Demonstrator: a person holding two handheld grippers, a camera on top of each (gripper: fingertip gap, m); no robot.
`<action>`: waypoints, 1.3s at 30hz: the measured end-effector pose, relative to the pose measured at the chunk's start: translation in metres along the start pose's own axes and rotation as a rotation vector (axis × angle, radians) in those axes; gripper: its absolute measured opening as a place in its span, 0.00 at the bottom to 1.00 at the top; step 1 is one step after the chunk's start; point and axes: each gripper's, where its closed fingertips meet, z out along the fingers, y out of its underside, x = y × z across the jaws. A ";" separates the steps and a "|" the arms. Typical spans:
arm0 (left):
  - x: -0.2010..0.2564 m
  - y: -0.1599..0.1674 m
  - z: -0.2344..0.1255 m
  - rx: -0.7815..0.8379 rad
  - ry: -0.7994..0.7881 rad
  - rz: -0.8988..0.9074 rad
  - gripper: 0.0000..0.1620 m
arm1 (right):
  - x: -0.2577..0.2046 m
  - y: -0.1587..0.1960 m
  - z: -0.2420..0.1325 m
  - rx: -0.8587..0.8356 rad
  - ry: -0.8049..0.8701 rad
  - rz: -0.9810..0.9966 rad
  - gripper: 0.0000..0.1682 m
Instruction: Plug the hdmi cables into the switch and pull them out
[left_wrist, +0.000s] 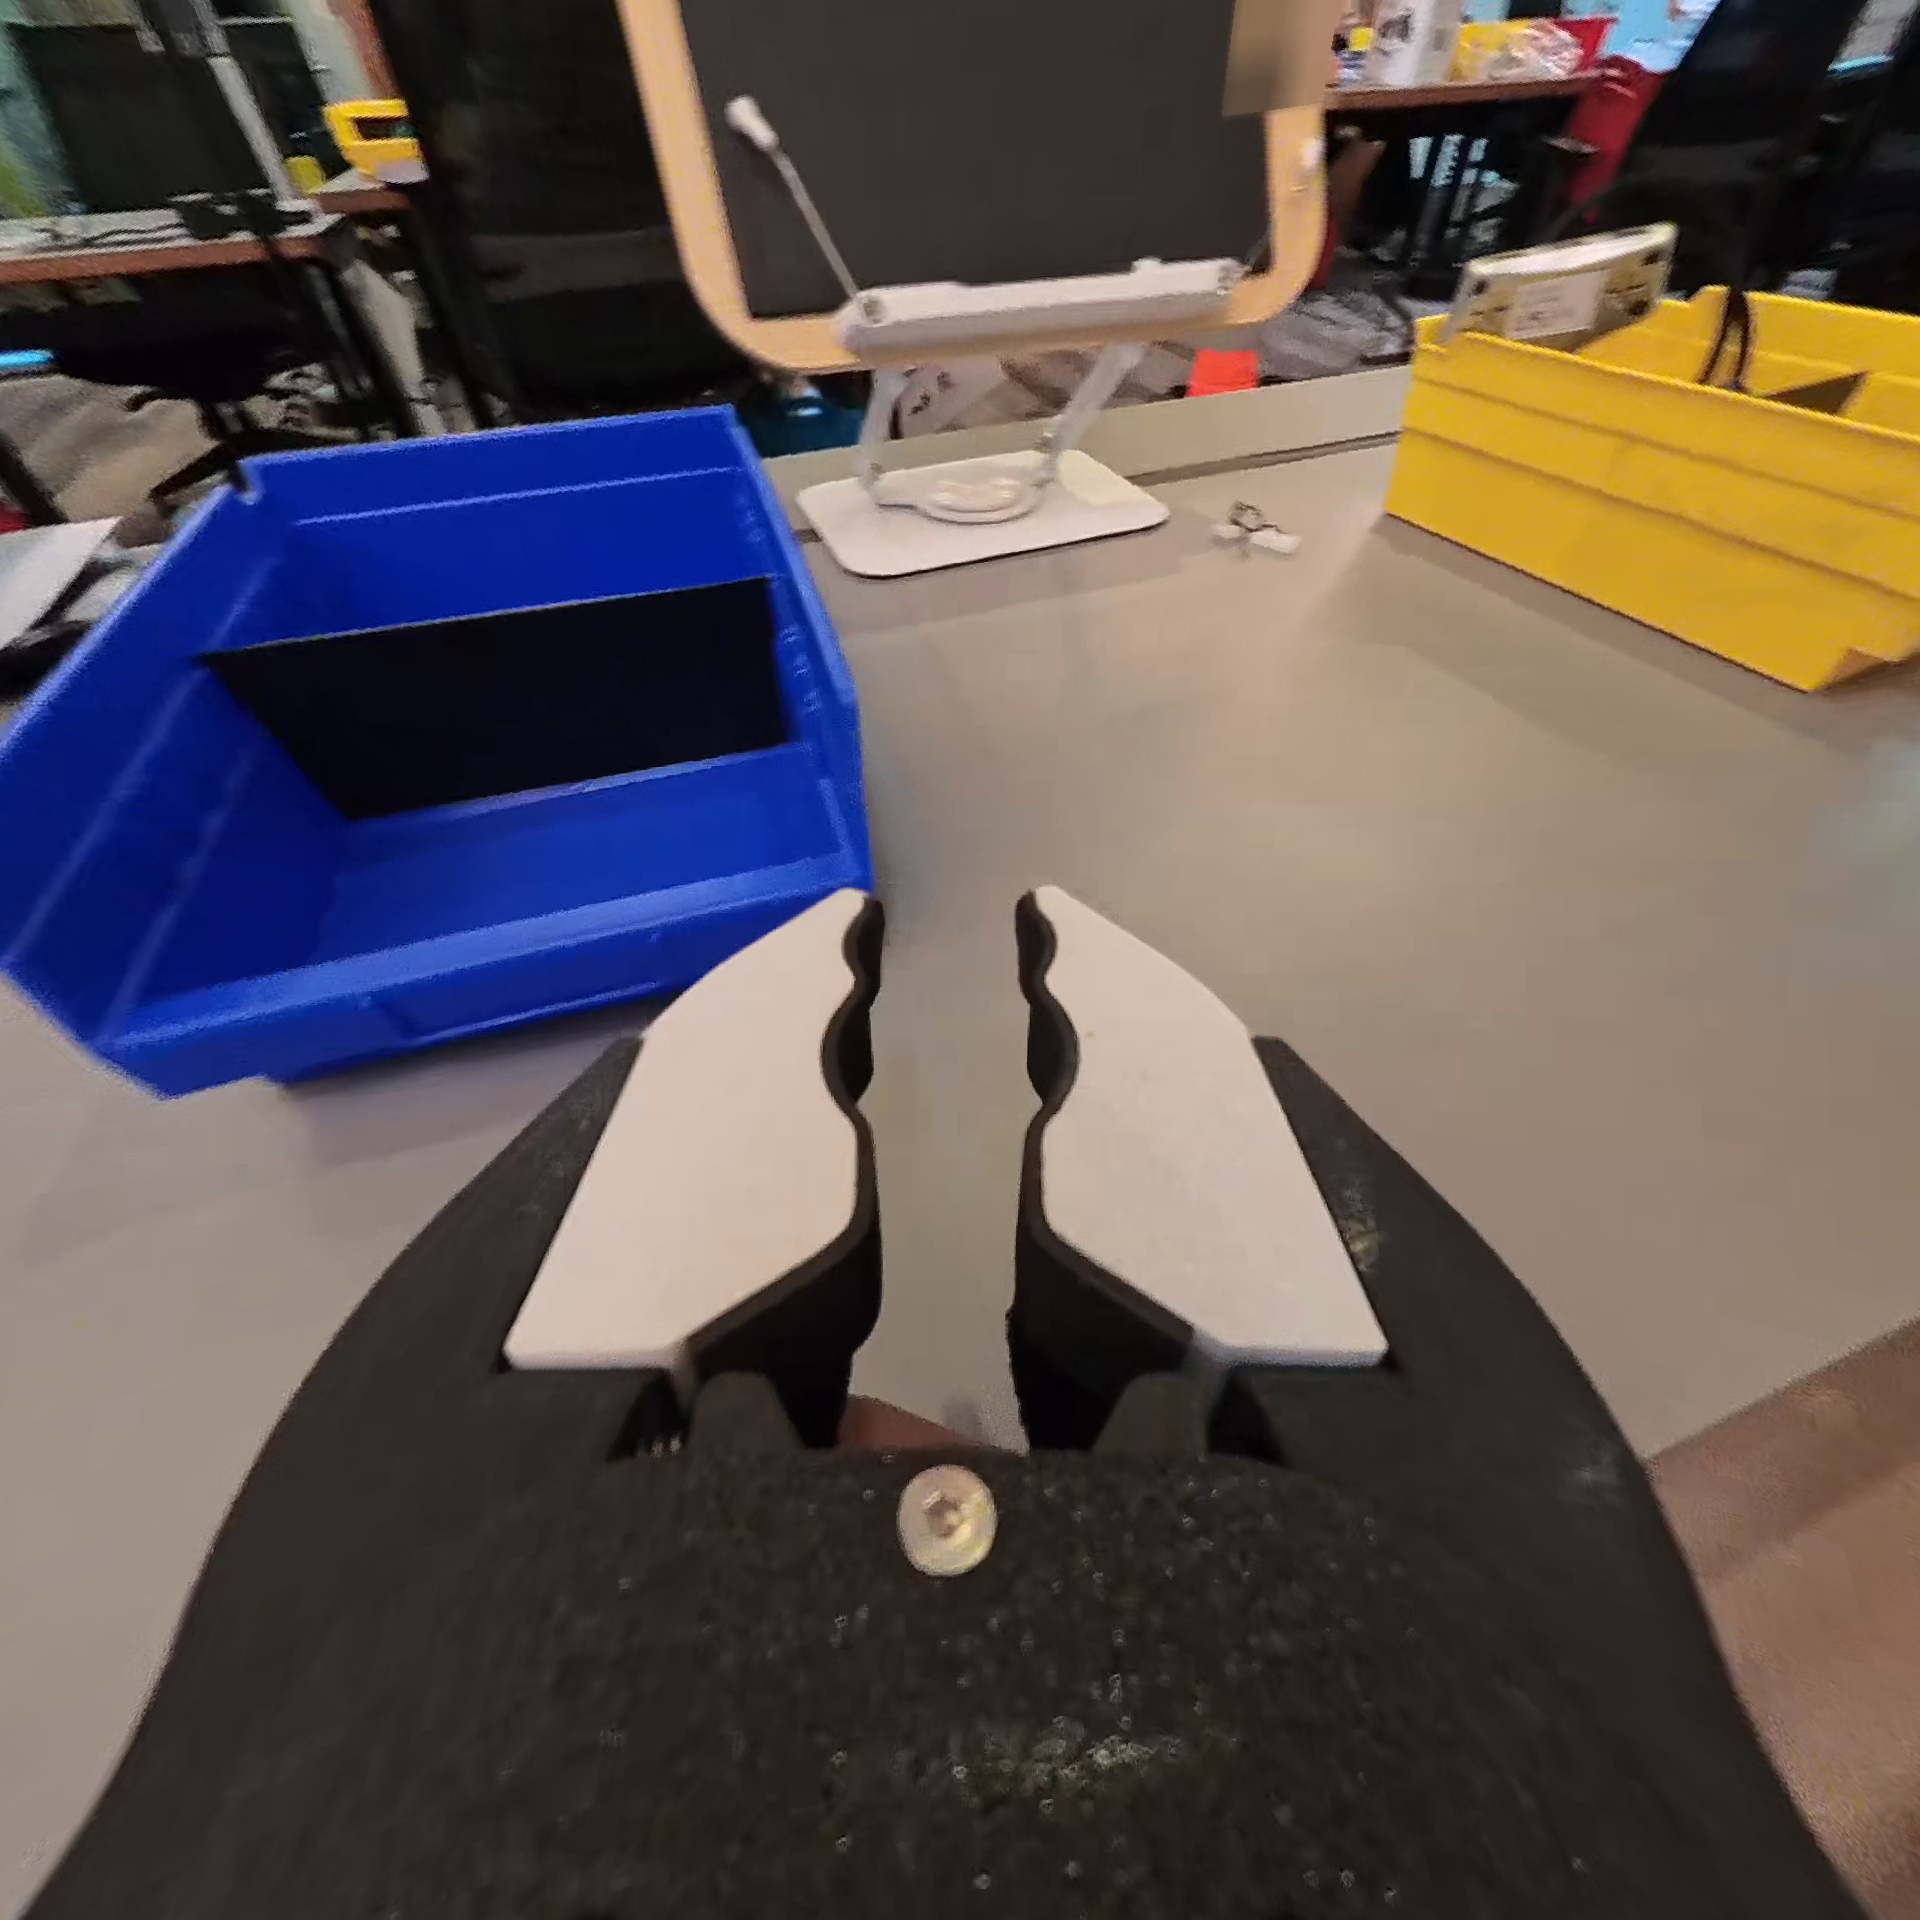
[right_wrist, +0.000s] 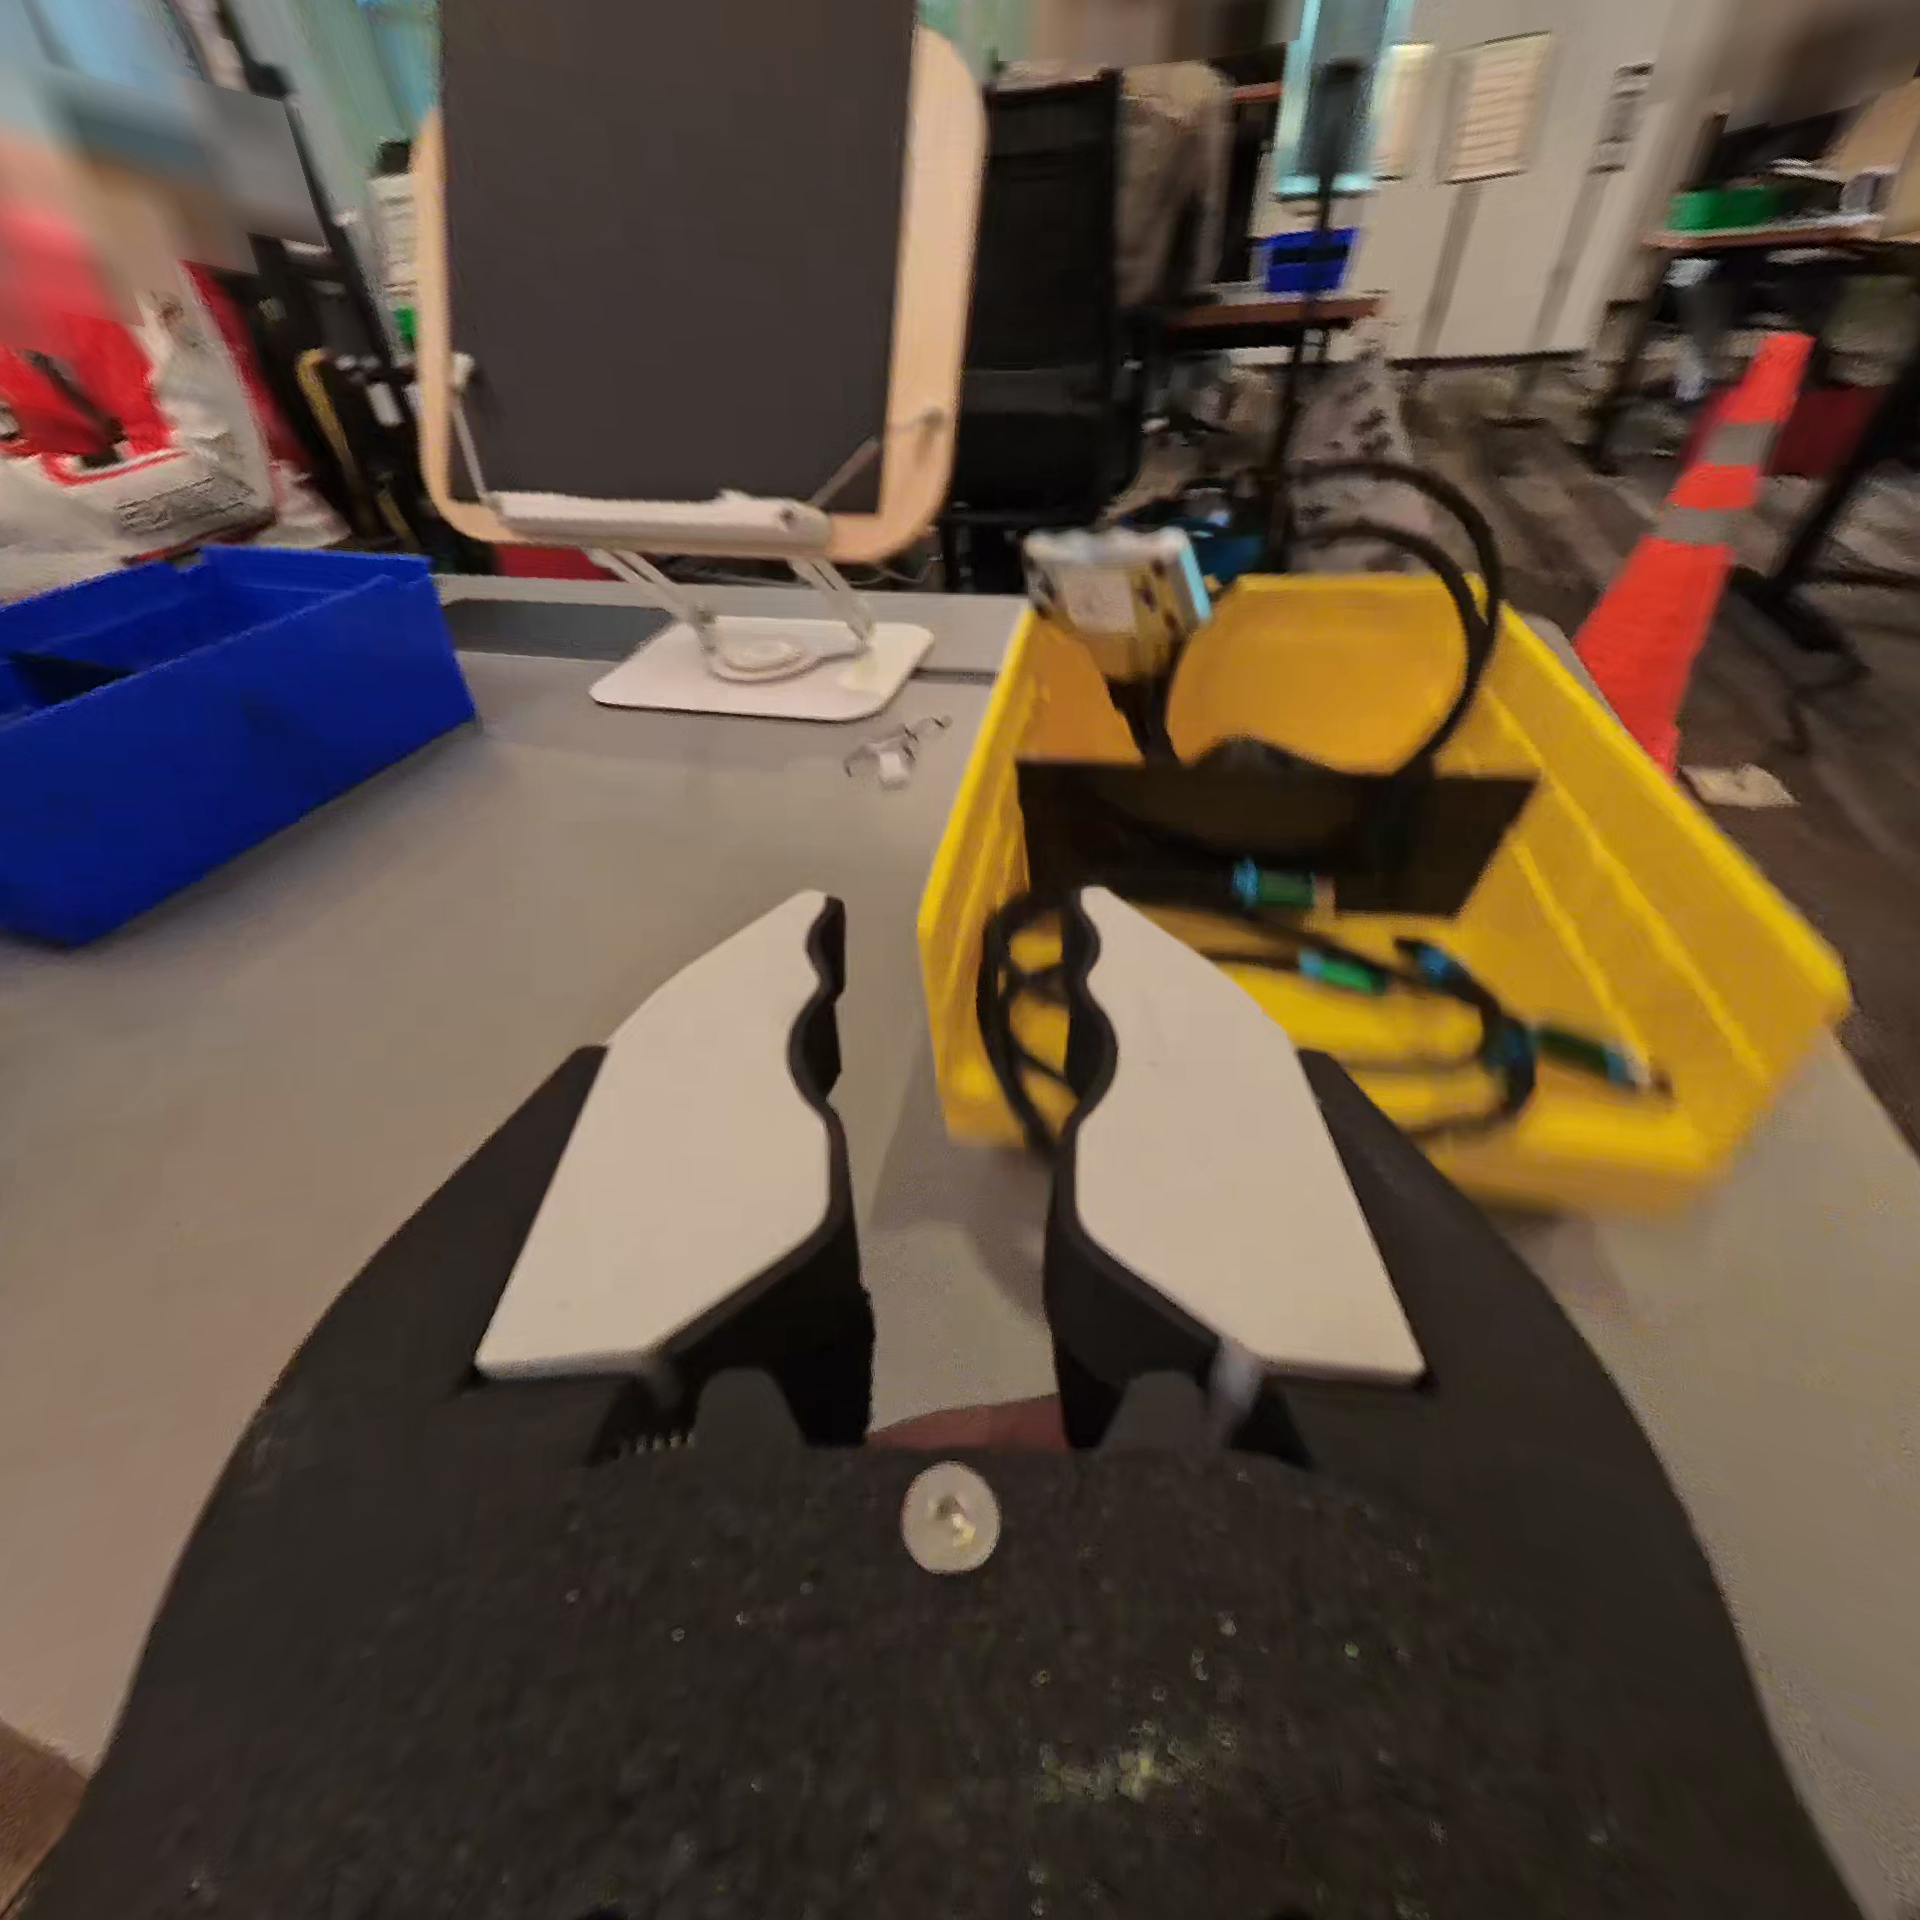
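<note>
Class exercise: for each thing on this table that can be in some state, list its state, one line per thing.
left gripper: open, empty, above the table.
right gripper: open, empty.
blue bin: upright, nothing visible inside, black divider fitted.
yellow bin: upright, holding the cables.
hdmi cables: loose and tangled in the yellow bin, ungripped.
switch: leaning at the bin's far end; plugged or not, cannot tell.
tablet stand: unfolded, propping a dark panel.

Looks like a shared lab or workshop space. A grey worktable (left_wrist: 1351, 831) is holding plastic parts bins, one blue bin (left_wrist: 436, 748) and one yellow bin (right_wrist: 1403, 935) with cables (right_wrist: 1455, 997) lying inside. Behind it, office chairs (right_wrist: 1049, 291) and cluttered wooden benches (left_wrist: 156, 249) are sitting around, plus an orange traffic cone (right_wrist: 1704, 540) standing on the floor.
</note>
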 end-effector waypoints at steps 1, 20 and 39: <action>-0.007 0.002 -0.002 -0.003 -0.024 -0.011 0.16 | 0.000 0.017 -0.015 0.003 0.046 0.031 0.23; -0.059 0.038 0.007 -0.120 -0.243 0.134 0.18 | 0.055 0.062 -0.029 -0.078 0.253 -0.044 0.23; -0.029 0.035 0.008 -0.128 -0.115 0.096 0.18 | 0.042 0.064 -0.027 -0.088 0.219 -0.107 0.25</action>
